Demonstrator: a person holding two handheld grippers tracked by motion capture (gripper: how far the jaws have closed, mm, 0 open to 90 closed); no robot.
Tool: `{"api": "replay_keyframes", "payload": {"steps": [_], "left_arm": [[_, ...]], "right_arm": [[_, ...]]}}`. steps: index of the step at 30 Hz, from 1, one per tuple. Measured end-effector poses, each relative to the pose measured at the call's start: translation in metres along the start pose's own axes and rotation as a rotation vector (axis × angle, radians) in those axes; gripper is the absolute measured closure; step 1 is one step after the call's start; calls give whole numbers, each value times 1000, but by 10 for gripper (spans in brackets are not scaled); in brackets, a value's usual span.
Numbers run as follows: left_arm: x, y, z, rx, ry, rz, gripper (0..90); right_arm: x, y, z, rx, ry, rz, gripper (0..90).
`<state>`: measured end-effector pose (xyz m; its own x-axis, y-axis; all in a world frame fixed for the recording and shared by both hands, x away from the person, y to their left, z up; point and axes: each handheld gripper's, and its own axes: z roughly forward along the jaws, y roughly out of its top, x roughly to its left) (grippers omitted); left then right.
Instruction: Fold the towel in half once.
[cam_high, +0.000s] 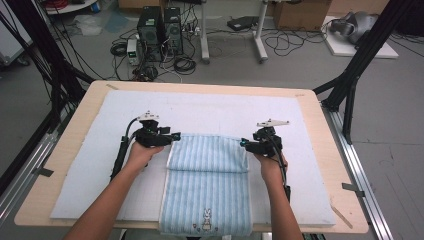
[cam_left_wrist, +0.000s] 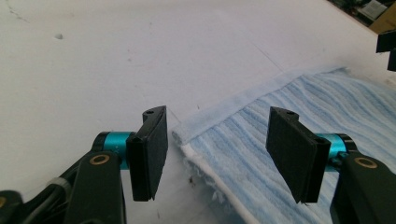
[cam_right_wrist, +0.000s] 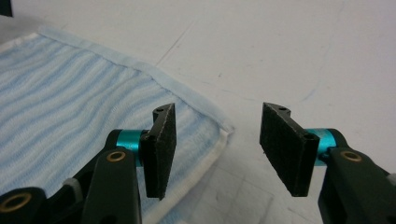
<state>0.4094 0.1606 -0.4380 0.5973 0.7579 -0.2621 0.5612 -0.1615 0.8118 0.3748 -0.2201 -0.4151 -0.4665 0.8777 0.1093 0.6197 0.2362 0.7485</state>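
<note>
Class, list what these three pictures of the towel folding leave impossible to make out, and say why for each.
- Towel: its near end hangs past the table edge and is cut off by the bottom of the high view.
- Rabbit motif: too small for detail, high view.
- Layers under the folded-over flap: covered by it.
- Floor clutter: too small to name.

Lighting and picture quality: even, diffuse indoor light; soft focus throughout.

High view: moderately bright, slightly grainy, the floor beyond the surface's far edge dimmer. White mat (cam_high: 210, 107) pale, without hard glare; faint shadows under the forearms. Gripper views: near-washed-out white ground, towel (cam_left_wrist: 299, 116) texture sharp, black pads crisp, far corners softening, slight wide-angle bending at edges.
</note>
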Motion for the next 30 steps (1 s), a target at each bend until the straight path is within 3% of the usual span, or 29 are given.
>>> {"api": "replay_keyframes", "payload": {"steps": [4, 7, 9, 11, 13, 15, 17, 20, 26, 30], "left_arm": [[-2, -3, 15, 27, 34, -1, 390], [-3, -6, 20, 51, 75, 20, 445], [-5, -6, 19, 63, 115, 69, 527], [-6, -7, 17, 68, 151, 110, 696], [-3, -7, 16, 67, 122, 82, 815], [-1, -7, 15, 64, 105, 54, 848], [1, -6, 13, 60, 78, 20, 855], [1, -4, 6, 37, 26, -10, 864], [-5, -1, -14, -25, -49, -10, 868], [-10, -2, -27, -55, -93, -26, 870]], "right_arm": [[5, 5, 12, 36, -12, -31, 477], [4, 5, 23, 77, -25, -26, 509], [3, 3, 31, 113, -40, -35, 537], [2, 1, 36, 130, -40, -48, 596], [1, 0, 35, 124, -27, -55, 716], [2, 0, 35, 121, -10, -78, 830], [5, 1, 35, 114, -12, -108, 840], [6, 3, 28, 55, 29, -97, 840], [14, 7, 1, -33, 100, -103, 839], [20, 8, -14, -67, 113, -124, 838]]}}
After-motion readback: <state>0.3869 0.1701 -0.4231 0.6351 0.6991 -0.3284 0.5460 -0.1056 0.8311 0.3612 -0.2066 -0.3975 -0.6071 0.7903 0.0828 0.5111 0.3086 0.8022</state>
